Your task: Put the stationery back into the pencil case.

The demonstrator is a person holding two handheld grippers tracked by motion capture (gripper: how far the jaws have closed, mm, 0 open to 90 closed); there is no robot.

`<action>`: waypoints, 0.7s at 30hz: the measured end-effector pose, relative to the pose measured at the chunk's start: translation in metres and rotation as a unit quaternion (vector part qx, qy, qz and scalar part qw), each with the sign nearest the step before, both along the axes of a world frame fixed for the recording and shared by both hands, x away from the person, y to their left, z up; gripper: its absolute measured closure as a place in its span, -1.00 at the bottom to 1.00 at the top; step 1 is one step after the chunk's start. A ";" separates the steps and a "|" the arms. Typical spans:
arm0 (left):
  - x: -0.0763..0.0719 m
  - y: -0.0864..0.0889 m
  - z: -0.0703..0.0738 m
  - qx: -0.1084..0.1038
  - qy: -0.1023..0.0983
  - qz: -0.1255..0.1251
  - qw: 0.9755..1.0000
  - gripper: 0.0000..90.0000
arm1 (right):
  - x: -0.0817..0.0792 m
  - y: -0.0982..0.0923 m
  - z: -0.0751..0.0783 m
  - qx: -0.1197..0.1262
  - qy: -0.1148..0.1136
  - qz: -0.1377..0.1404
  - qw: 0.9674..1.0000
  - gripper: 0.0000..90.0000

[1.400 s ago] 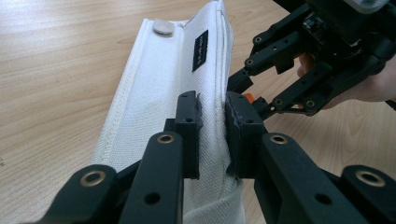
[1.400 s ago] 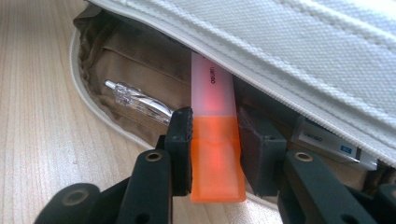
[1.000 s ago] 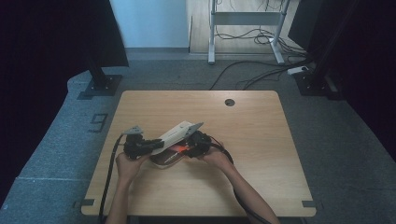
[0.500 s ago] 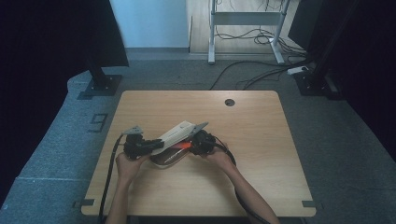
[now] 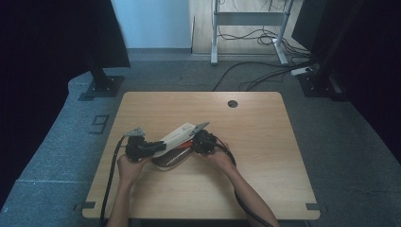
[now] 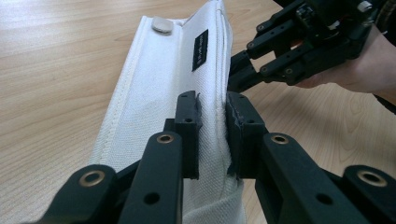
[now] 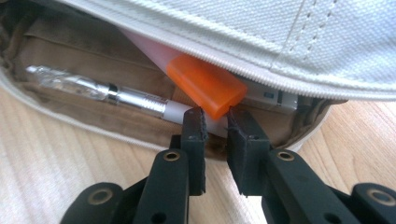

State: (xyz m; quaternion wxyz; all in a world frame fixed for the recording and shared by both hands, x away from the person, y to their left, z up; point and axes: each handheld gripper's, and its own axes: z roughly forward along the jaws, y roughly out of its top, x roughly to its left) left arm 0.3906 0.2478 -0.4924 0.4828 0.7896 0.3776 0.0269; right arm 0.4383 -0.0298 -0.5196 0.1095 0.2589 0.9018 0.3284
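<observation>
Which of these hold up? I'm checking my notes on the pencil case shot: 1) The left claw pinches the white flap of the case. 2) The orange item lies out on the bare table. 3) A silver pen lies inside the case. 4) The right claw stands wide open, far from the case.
1) True: the left claw is shut on the raised flap of the white pencil case.
2) False: the orange item sticks out of the case's opening, under the flap.
3) True: the silver pen lies along the tan lining inside.
4) False: the right claw has just been closing and its tips sit at the corner of the orange item, right at the case's mouth; whether they clamp it I cannot tell.
</observation>
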 end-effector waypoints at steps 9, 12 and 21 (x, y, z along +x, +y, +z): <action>-0.001 -0.001 0.000 0.001 0.000 -0.001 1.000 0.69 | 0.006 0.007 0.002 0.003 -0.006 -0.010 1.000 0.69; -0.001 -0.001 0.000 0.002 0.001 -0.003 1.000 0.68 | 0.006 0.006 0.004 0.007 -0.011 -0.010 1.000 0.64; -0.001 -0.005 -0.004 0.008 0.006 -0.027 1.000 0.57 | 0.005 -0.006 0.008 0.018 -0.024 -0.028 0.999 0.59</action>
